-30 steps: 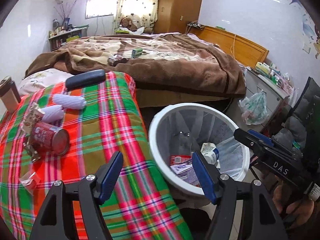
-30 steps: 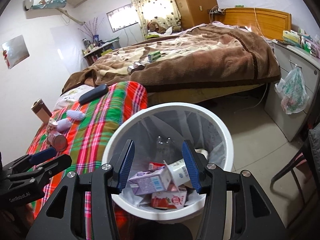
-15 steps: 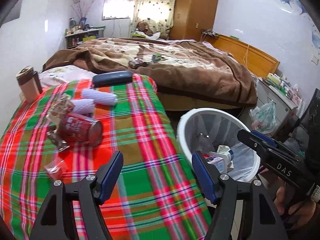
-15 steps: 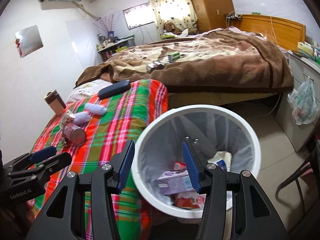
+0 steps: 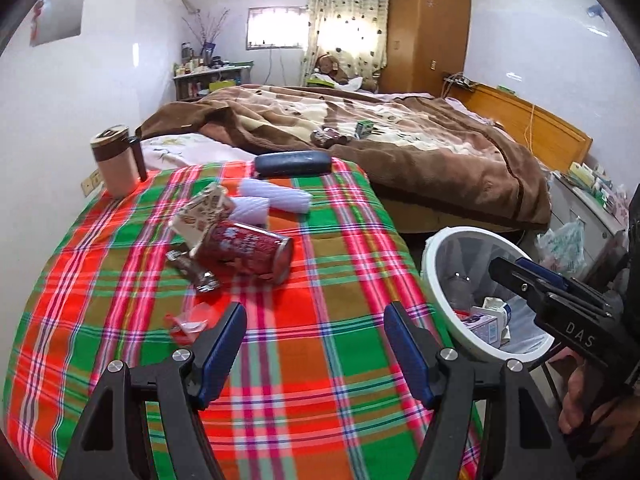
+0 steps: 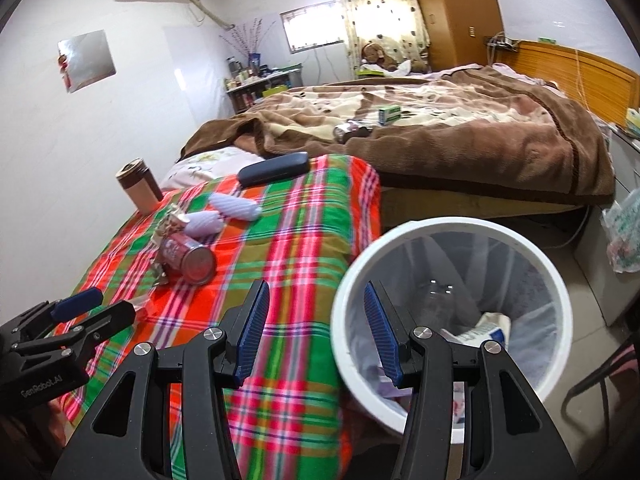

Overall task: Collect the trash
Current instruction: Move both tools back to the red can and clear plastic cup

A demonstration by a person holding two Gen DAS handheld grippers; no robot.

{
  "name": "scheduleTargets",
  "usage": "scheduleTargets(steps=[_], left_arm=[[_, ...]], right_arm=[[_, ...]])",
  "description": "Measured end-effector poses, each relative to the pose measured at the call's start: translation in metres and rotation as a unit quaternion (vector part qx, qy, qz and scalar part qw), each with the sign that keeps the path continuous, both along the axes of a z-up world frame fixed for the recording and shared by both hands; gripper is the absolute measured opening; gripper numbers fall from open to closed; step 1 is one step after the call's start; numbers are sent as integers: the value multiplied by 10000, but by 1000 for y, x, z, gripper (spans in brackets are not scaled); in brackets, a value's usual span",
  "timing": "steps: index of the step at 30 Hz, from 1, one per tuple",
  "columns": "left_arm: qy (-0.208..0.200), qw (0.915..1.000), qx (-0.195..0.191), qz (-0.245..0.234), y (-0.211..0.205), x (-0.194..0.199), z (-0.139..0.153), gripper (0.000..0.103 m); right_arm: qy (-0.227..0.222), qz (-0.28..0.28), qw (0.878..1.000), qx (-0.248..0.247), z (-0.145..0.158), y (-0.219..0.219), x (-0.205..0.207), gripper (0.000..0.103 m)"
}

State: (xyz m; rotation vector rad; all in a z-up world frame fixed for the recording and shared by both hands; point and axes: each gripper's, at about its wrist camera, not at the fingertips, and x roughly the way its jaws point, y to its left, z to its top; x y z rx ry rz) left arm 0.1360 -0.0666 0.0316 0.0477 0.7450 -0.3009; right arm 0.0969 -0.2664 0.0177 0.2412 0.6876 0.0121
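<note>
A red can [image 5: 248,249] lies on its side on the plaid cloth [image 5: 320,360], with a torn snack packet [image 5: 202,212], a dark wrapper [image 5: 192,270] and a small red wrapper [image 5: 188,322] beside it. The can also shows in the right wrist view [image 6: 188,254]. A white bin [image 6: 452,304] with cartons inside stands right of the table; it also shows in the left wrist view [image 5: 436,276]. My left gripper [image 5: 314,340] is open and empty above the cloth. My right gripper [image 6: 314,330] is open and empty by the bin's left rim.
Two white ribbed rolls [image 5: 276,198], a dark case [image 5: 294,163] and a tan mug [image 5: 116,162] sit at the table's far end. A bed with a brown blanket [image 5: 420,148] lies behind. A plastic bag [image 6: 624,236] hangs by the cabinet at right.
Both grippers have swung left, away from over the bin toward the plaid table. The can and wrappers now sit nearer the middle of the left wrist view. Both stay open.
</note>
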Motion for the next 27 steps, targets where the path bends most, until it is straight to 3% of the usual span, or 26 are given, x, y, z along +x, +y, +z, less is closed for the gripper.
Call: scheduleTargets(steps=[11,19,27], left_arm=[[52,9982,-52,600,60,6,-6,71],[306,9945,-50,1000,100,22,-29,71],[641,9938,-98,906,113,41,-53,71]], right_arm=[[28,471,9989,-10,-4,34,20,51],[193,884,9956,-261,-12,59,44,51],[320,1149,9923,-348,-17,77,66,51]])
